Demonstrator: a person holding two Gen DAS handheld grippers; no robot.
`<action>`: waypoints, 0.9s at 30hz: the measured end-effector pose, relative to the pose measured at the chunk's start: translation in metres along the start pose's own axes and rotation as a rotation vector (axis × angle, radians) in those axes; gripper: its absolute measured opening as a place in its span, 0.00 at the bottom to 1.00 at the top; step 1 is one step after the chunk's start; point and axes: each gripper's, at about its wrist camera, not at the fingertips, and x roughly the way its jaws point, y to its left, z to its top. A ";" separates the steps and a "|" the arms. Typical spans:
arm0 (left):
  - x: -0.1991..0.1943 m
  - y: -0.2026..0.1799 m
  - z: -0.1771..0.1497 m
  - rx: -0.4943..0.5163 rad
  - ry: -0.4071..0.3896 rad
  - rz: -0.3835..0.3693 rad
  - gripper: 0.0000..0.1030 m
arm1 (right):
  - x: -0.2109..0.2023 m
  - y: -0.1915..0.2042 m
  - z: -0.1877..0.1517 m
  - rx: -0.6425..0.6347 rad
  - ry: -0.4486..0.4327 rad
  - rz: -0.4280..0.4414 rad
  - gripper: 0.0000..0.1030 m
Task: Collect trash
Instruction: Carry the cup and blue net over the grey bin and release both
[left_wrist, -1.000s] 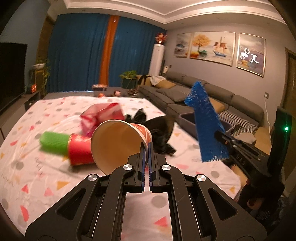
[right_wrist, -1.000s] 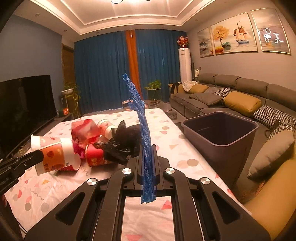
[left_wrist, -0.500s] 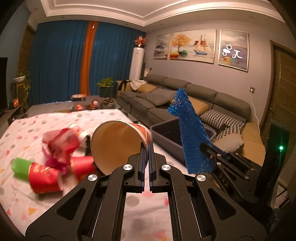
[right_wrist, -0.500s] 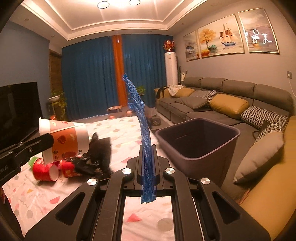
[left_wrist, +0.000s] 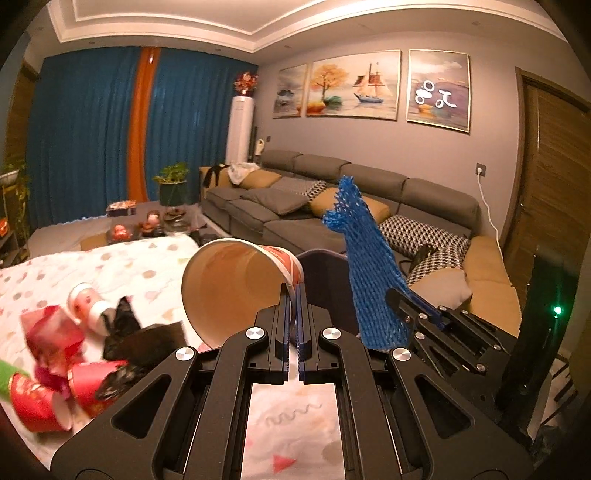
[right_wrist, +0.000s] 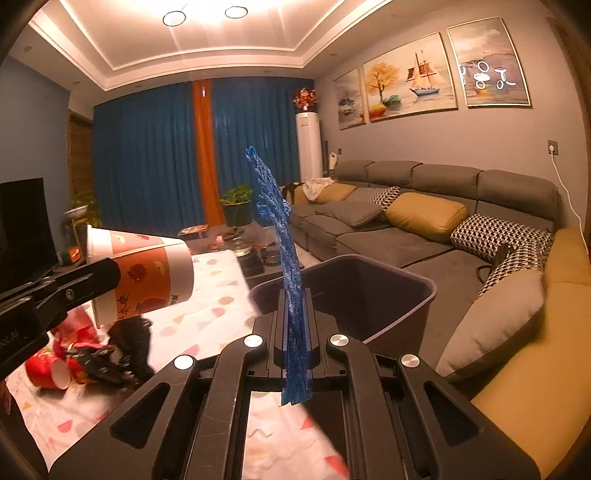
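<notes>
A: What is the left hand-held gripper (left_wrist: 294, 295) doing?
B: It is clenched on the rim of a paper cup (left_wrist: 236, 286), mouth towards the camera, lifted clear of the tabletop (left_wrist: 140, 266).
A: And the right hand-held gripper (right_wrist: 295, 306)?
B: Grasping a blue foam net (right_wrist: 284, 251) that stands upright.
A: What changed in the last second?
B: Both have swung away from the red cups (left_wrist: 59, 384) and black bag (left_wrist: 140, 339) toward the grey bin (right_wrist: 402, 295), which now sits just ahead, beside the sofa (right_wrist: 406, 221).
</notes>
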 end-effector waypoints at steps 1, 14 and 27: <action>0.004 -0.001 0.001 -0.001 0.002 -0.006 0.02 | 0.002 -0.003 0.001 0.000 -0.002 -0.007 0.07; 0.067 -0.014 0.015 -0.014 0.032 -0.047 0.02 | 0.034 -0.032 0.010 0.021 0.000 -0.064 0.07; 0.121 -0.011 0.014 -0.025 0.078 -0.075 0.02 | 0.062 -0.051 0.010 0.058 0.019 -0.077 0.07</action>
